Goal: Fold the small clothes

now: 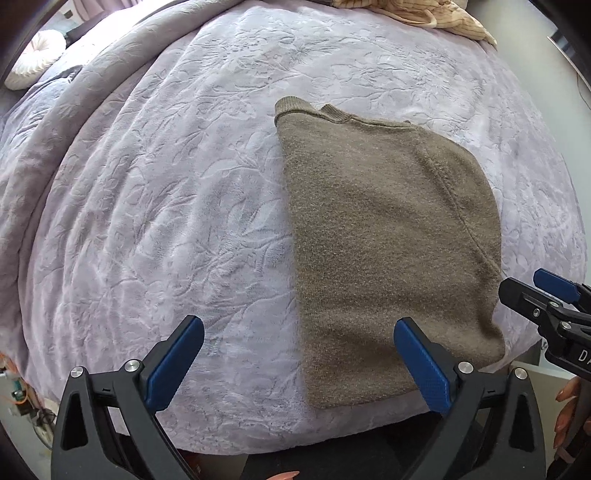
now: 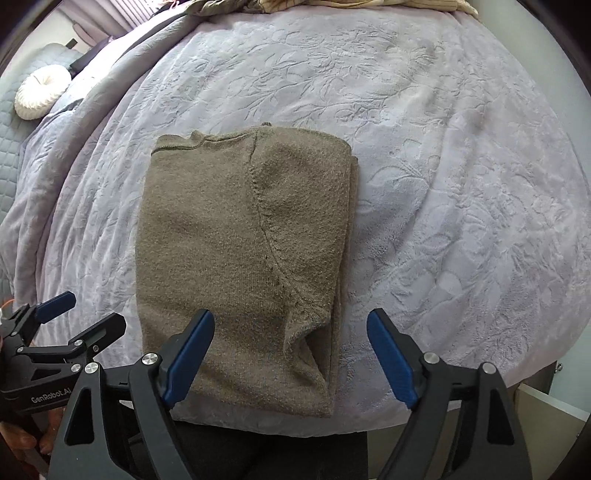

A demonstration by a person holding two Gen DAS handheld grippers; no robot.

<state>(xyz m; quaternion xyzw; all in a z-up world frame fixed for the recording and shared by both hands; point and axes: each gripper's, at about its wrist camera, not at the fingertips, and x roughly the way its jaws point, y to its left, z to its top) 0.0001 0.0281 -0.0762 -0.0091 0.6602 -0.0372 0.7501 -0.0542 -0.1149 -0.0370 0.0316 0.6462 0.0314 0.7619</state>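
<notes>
A small olive-brown knit sweater (image 1: 388,236) lies folded lengthwise into a narrow rectangle on the lilac bedspread, its hem at the near bed edge and its collar at the far end. It also shows in the right wrist view (image 2: 240,258), with a sleeve folded in along its right side. My left gripper (image 1: 299,362) is open and empty above the sweater's near left corner. My right gripper (image 2: 291,354) is open and empty above the sweater's near right corner. Each gripper shows at the edge of the other's view: the right gripper (image 1: 535,291) and the left gripper (image 2: 81,314).
The embossed lilac bedspread (image 1: 166,203) covers the bed. A heap of beige and striped clothes (image 1: 424,14) lies at the far edge. A round white cushion (image 2: 38,94) sits far left. The bed's front edge runs just under the grippers.
</notes>
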